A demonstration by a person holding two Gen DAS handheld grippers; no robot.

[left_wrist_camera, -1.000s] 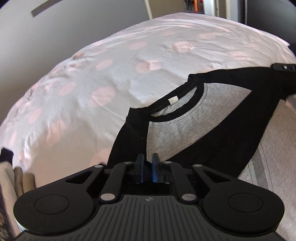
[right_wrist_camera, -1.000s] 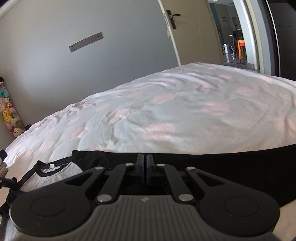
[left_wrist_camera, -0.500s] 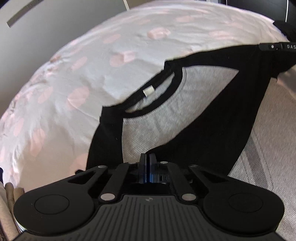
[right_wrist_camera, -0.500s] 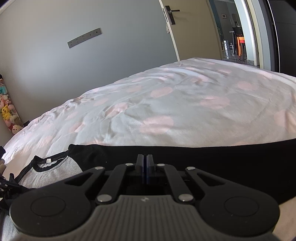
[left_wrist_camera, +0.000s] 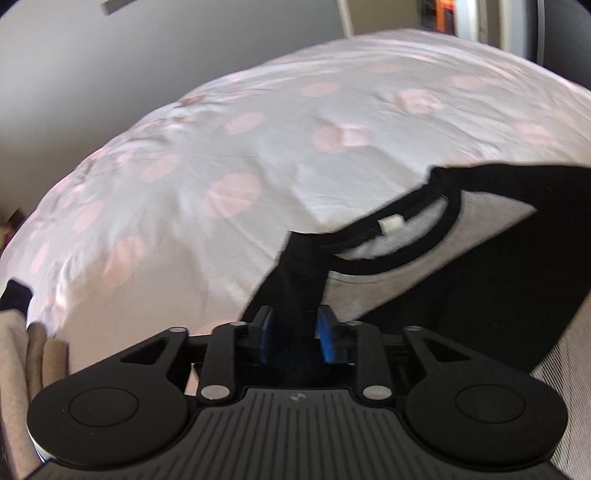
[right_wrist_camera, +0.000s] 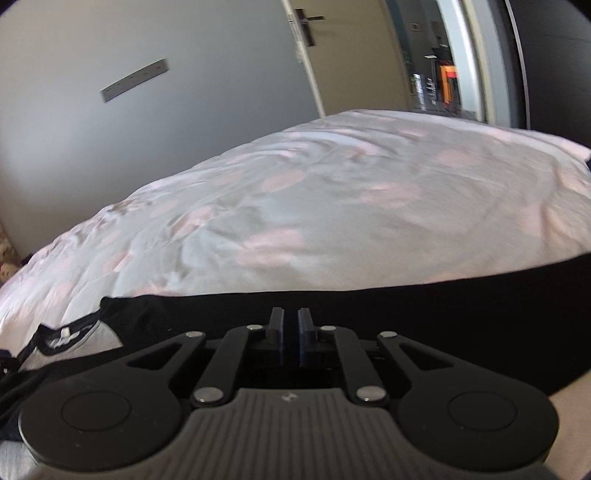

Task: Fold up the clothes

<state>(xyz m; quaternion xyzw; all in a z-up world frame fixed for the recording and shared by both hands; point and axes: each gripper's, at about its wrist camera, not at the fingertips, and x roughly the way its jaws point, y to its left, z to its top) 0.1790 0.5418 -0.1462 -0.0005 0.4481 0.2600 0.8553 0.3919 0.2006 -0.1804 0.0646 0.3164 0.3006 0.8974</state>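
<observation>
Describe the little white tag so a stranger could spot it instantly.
Find the bed with the pink-dotted cover. On it lies a grey shirt with black sleeves. The white tag is sewn inside its black neckband, the only bright spot on that dark trim.

A bed (right_wrist_camera: 332, 206) with a pale cover printed in pink spots fills the middle of both views. Behind it a grey wall (right_wrist_camera: 110, 140) carries a small grey strip (right_wrist_camera: 135, 80) in the upper left of the right wrist view. A door (right_wrist_camera: 354, 55) with a dark handle (right_wrist_camera: 306, 26) stands at upper centre, and an orange object (right_wrist_camera: 448, 83), too blurred to identify, shows past it. Beige folded fabric (left_wrist_camera: 22, 354) lies at the lower left of the left wrist view.
</observation>
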